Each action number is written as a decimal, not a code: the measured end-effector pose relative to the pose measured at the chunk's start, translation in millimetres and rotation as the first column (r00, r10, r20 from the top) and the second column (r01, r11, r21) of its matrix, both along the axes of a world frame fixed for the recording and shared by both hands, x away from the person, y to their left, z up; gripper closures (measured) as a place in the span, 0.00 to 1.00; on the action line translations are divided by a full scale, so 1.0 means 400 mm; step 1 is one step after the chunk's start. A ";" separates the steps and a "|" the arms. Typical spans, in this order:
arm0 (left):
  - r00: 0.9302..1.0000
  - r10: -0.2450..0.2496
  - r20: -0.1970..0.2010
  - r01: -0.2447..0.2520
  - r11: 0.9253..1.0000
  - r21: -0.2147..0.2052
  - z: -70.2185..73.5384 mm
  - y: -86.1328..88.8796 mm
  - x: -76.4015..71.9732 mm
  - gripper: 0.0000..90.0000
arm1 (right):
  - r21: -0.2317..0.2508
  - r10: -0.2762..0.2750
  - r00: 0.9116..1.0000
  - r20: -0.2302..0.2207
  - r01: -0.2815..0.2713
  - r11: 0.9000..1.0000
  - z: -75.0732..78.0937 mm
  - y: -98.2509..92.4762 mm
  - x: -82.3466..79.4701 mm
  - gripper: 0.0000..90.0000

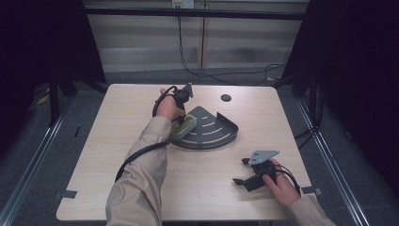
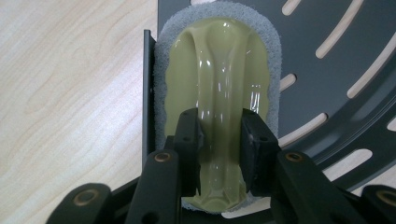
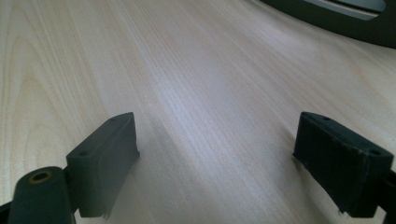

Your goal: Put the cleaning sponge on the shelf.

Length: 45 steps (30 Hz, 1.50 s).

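Jaws of the left gripper [image 2: 219, 154] pinched the scrubber's handle [image 2: 219, 93], pressing it onto the rack [image 2: 336, 93] for wiping; the right gripper [image 3: 224, 163] idled, spread, over the desk [image 3: 187, 70].

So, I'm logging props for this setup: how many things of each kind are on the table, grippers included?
Dark slotted corner racks: 1
Yellow-green scrubbers with a grey pad: 1
Handheld grippers: 2, the left gripper shut on the scrubber's raised handle, the right gripper open over bare table
Total: 4
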<state>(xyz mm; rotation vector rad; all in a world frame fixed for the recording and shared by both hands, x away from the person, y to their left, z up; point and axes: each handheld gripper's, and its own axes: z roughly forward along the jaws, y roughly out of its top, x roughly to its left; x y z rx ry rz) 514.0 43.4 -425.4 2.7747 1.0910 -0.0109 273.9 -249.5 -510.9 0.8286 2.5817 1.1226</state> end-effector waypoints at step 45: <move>0.995 0.090 0.044 -0.088 0.995 -0.043 0.044 0.045 -0.043 0.36 | 0.000 0.000 1.000 0.000 0.000 1.000 0.000 0.000 0.000 0.14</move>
